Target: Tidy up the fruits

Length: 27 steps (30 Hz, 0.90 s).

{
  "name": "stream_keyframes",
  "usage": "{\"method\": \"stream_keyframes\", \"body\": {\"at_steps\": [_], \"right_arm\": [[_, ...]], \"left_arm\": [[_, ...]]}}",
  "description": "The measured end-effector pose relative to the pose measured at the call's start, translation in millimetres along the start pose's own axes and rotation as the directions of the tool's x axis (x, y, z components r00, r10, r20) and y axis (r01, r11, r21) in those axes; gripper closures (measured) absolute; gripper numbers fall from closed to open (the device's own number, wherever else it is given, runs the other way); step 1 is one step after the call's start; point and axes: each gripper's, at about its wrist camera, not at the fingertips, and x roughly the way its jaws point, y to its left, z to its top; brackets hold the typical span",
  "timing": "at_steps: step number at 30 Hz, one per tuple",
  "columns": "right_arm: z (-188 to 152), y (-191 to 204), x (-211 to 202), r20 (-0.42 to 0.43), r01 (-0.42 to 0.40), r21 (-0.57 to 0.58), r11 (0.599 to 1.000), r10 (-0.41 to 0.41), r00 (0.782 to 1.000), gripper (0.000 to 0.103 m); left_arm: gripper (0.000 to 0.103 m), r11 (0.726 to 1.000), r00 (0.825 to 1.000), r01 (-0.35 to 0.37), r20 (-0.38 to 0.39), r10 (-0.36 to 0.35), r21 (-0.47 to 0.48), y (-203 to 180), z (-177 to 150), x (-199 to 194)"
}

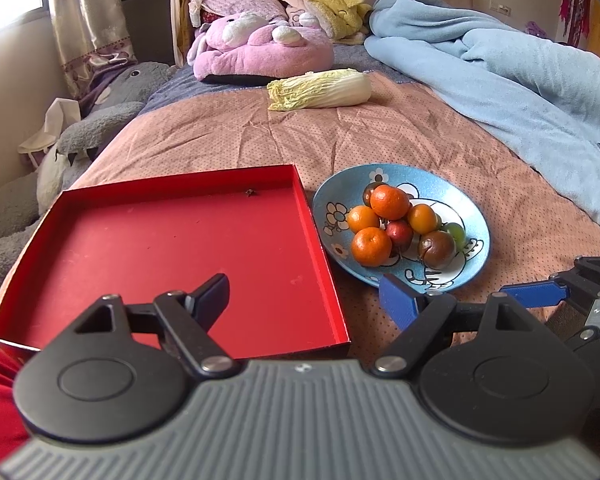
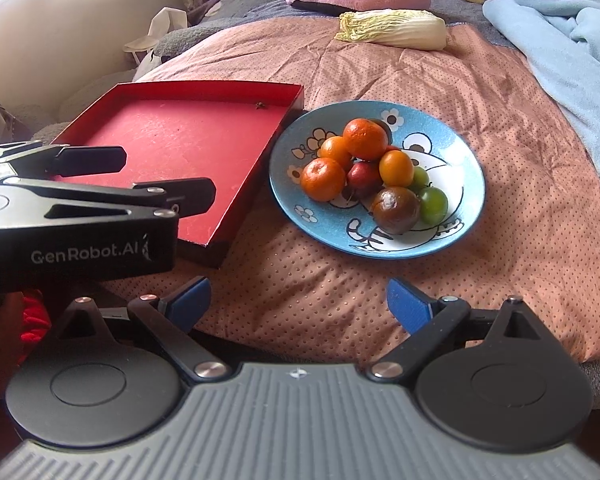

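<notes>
A blue patterned plate (image 1: 332, 200) (image 2: 460, 216) on the bed holds several oranges (image 1: 371, 246) (image 2: 323, 179), a dark brown-red fruit (image 1: 436, 249) (image 2: 396, 210), a small red fruit (image 2: 362, 174) and green ones (image 2: 433, 204). An empty red box lid (image 1: 172, 256) (image 2: 188, 136) lies left of the plate. My left gripper (image 1: 304, 300) is open over the lid's near right corner; it also shows in the right wrist view (image 2: 162, 176). My right gripper (image 2: 298, 302) is open and empty, near side of the plate; its blue finger (image 1: 534, 294) shows in the left wrist view.
A napa cabbage (image 1: 320, 90) (image 2: 396, 30) lies further back on the pink quilt. A light blue blanket (image 1: 520, 80) is heaped on the right. Plush toys (image 1: 256, 48) and pillows crowd the headboard. A grey plush (image 1: 100, 120) lies along the left edge.
</notes>
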Motion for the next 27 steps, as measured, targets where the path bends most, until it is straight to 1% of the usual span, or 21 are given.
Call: {"method": "stream_keyframes", "body": {"at_steps": [5, 13, 27], "right_arm": [[-1.1, -2.5, -4.5, 0.022, 0.011, 0.003, 1.000, -0.011, 1.000, 0.000], [-1.8, -1.4, -7.8, 0.045, 0.031, -0.030, 0.999, -0.030, 0.999, 0.000], [-8.2, -6.3, -2.6, 0.026, 0.006, -0.006, 1.000, -0.006, 1.000, 0.000]], "left_arm": [[0.019, 1.000, 1.000, 0.002, 0.002, -0.002, 0.001, -1.2, -0.5, -0.4], [0.019, 1.000, 1.000, -0.012, 0.008, 0.012, 0.003, -2.8, -0.3, -1.0], [0.019, 1.000, 1.000, -0.011, 0.003, 0.011, 0.014, -6.4, -1.2, 1.1]]}}
